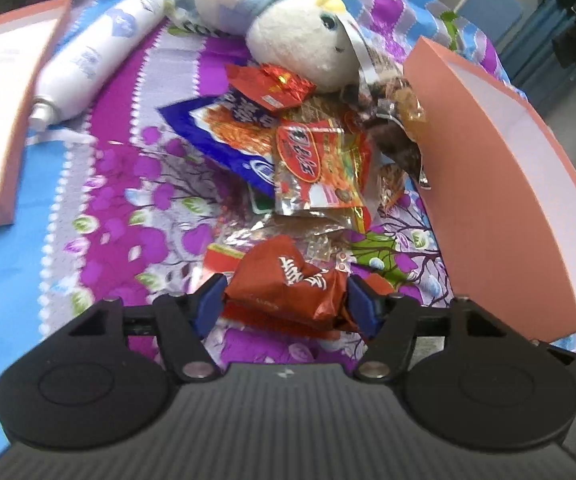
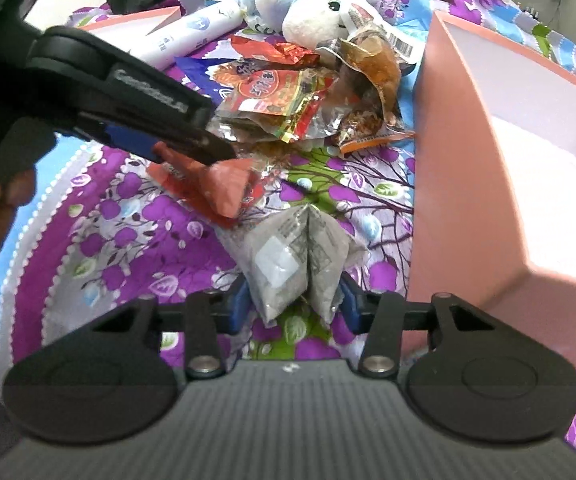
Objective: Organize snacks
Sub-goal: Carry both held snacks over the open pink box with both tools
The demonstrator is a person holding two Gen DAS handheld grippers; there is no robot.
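My left gripper (image 1: 286, 300) is shut on a red-brown snack packet (image 1: 288, 280), held just above the purple floral cloth; it also shows in the right wrist view (image 2: 224, 188) with the left gripper (image 2: 192, 148) over it. My right gripper (image 2: 293, 304) is shut on a silver-grey snack packet (image 2: 295, 256). A pile of snack packets (image 1: 307, 152) lies ahead on the cloth, also in the right wrist view (image 2: 288, 96). An open pink box (image 1: 499, 184) with a white inside stands to the right, also in the right wrist view (image 2: 499, 168).
A white plush toy (image 1: 288, 28) lies behind the pile. A white spray bottle (image 1: 96, 56) lies at the left. A pink box lid (image 1: 4, 112) lies at the far left. The floral cloth (image 1: 128, 200) covers the surface.
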